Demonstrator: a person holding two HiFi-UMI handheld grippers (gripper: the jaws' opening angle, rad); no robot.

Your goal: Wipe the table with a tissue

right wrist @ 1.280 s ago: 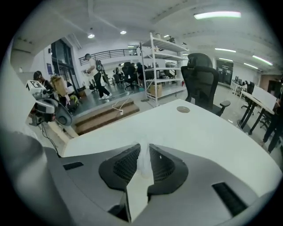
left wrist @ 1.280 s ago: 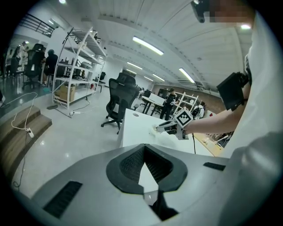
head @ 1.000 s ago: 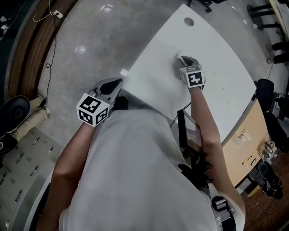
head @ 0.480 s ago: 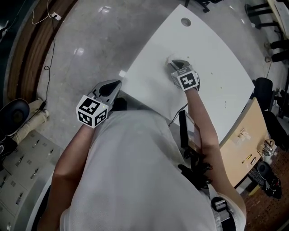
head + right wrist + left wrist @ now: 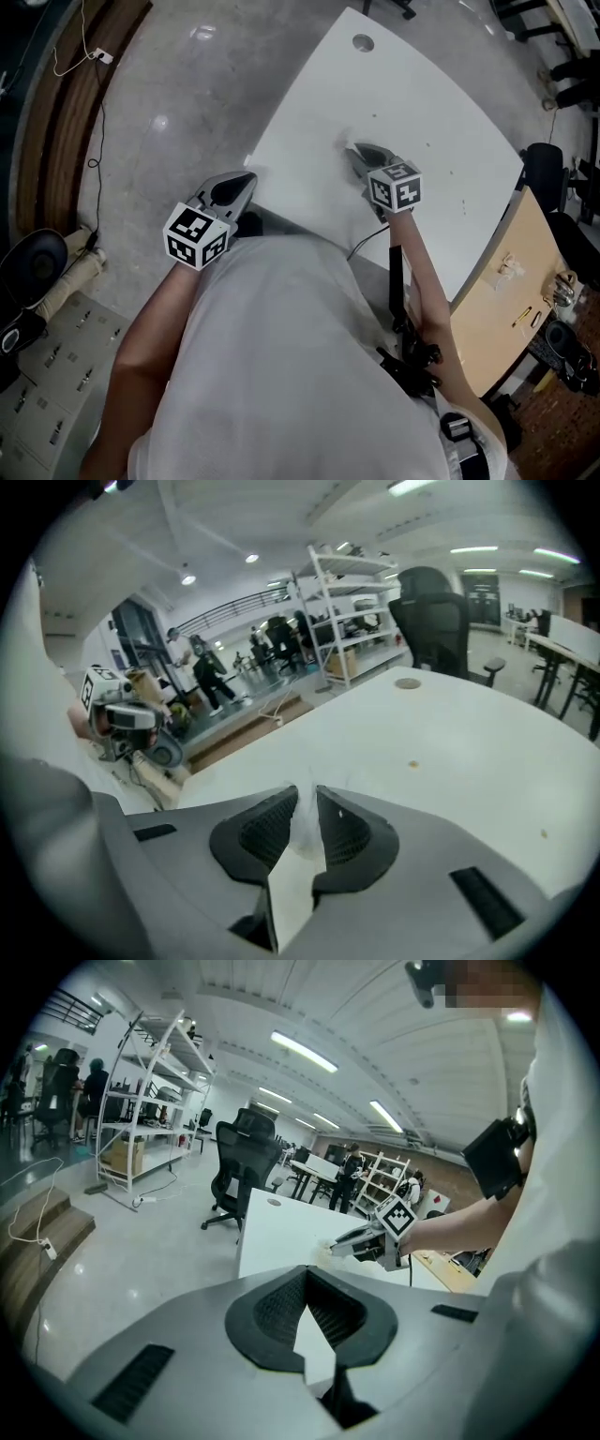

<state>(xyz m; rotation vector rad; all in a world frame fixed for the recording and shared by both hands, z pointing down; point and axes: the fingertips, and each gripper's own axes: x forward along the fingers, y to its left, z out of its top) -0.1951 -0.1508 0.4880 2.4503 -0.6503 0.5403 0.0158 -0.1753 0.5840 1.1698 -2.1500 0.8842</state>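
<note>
- While the person leans over the near corner of the table (image 5: 441, 122), the left gripper (image 5: 246, 178) hangs just off that edge. Its jaws are closed tip to tip on nothing. It looks parked out of the way, since wiping needs only one tool.
- Further out, the right gripper (image 5: 361, 153) reaches over the tabletop, tilted nose-down, probably so the wad can be pressed onto the surface.
- Its jaws stand narrow, pinching the tissue (image 5: 305, 834) between their ribbed pads — a tight nip that should keep thin paper from slipping out mid-stroke.
- The tissue is a crumpled white strip. Its long axis seems to run along the gripper's own line, with the free end pointing forward and down at the table. I cannot tell whether it actually touches.
- Beyond it lie a few small brown specks (image 5: 411, 763), then the round cable hole (image 5: 362, 42) near the far edge — a stretch that, by my guess, is not yet wiped.
</note>
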